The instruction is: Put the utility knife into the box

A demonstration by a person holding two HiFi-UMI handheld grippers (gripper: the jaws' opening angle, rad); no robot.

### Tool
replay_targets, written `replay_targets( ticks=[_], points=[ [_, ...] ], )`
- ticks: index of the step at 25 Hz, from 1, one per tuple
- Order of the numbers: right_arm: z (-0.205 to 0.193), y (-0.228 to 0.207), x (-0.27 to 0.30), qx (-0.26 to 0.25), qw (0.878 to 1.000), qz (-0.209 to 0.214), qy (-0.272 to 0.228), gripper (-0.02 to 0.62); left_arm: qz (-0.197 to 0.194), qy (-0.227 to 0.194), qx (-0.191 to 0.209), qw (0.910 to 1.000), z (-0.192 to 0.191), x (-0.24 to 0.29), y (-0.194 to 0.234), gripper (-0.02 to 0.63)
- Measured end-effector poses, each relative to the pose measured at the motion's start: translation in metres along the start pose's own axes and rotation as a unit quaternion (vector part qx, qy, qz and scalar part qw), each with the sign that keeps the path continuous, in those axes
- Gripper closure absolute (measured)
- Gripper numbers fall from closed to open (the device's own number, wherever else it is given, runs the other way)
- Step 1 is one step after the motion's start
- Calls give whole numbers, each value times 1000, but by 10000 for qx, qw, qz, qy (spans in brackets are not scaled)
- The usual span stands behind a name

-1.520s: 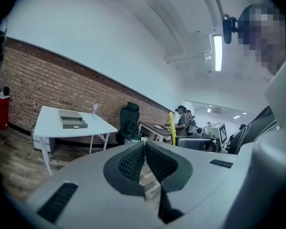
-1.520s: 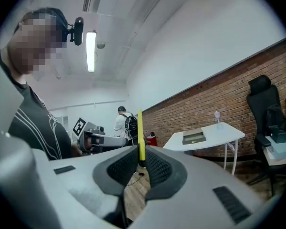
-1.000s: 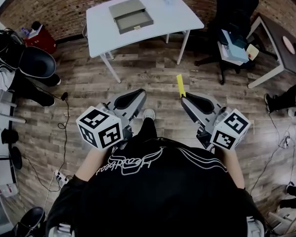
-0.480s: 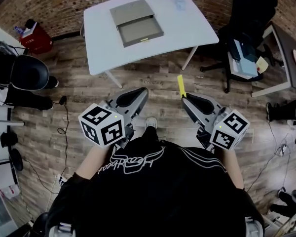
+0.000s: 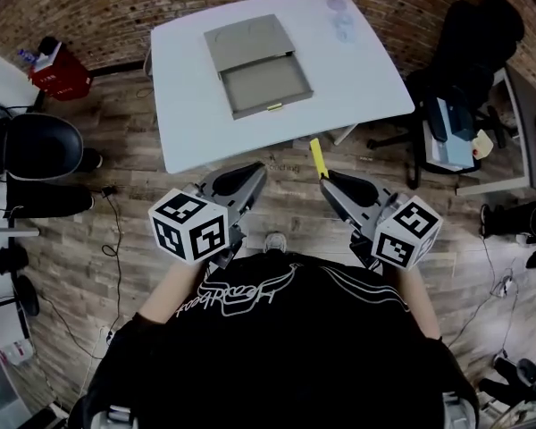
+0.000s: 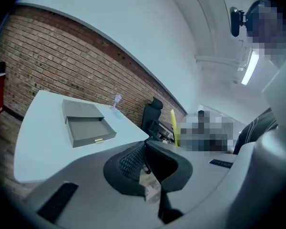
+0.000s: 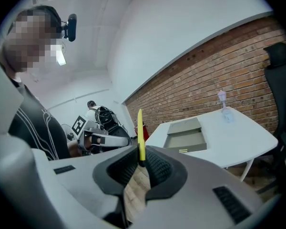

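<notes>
A yellow utility knife (image 5: 317,157) sticks up from my right gripper (image 5: 328,177), which is shut on its lower end. In the right gripper view the knife (image 7: 140,130) stands upright between the dark pads. My left gripper (image 5: 248,179) is level with it on the left, its jaws shut with nothing in them (image 6: 145,147). Ahead, a grey box (image 5: 255,65) lies on the white table (image 5: 366,79) with its drawer (image 5: 270,86) pulled out toward me. Both grippers hang over the wooden floor, short of the table's near edge.
A clear bottle (image 5: 342,7) stands at the table's far edge. A black office chair (image 5: 469,43) with papers is to the right, and a black chair (image 5: 40,146) and a red case (image 5: 54,71) to the left. A brick wall runs behind the table.
The table and box have come nearer and lower in the head view as I walked forward. Both grippers keep their pose, the knife still held upright.
</notes>
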State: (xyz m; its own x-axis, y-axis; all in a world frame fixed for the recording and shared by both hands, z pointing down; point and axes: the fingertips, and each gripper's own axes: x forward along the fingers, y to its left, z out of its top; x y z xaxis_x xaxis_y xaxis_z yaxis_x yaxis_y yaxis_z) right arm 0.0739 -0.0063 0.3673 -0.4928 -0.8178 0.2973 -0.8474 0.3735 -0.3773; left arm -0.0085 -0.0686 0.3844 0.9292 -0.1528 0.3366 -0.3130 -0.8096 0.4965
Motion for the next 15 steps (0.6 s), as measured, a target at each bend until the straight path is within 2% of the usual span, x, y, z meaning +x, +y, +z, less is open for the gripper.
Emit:
replay_targets(
  ticks=[10, 15],
  points=[
    [5, -19, 33, -182, 9994, 3, 280, 545, 257, -96, -101, 9996, 12, 2, 33, 571],
    [12, -31, 48, -221, 9988, 212, 378, 545, 461, -149, -216, 9986, 16, 5, 46, 571]
  ],
)
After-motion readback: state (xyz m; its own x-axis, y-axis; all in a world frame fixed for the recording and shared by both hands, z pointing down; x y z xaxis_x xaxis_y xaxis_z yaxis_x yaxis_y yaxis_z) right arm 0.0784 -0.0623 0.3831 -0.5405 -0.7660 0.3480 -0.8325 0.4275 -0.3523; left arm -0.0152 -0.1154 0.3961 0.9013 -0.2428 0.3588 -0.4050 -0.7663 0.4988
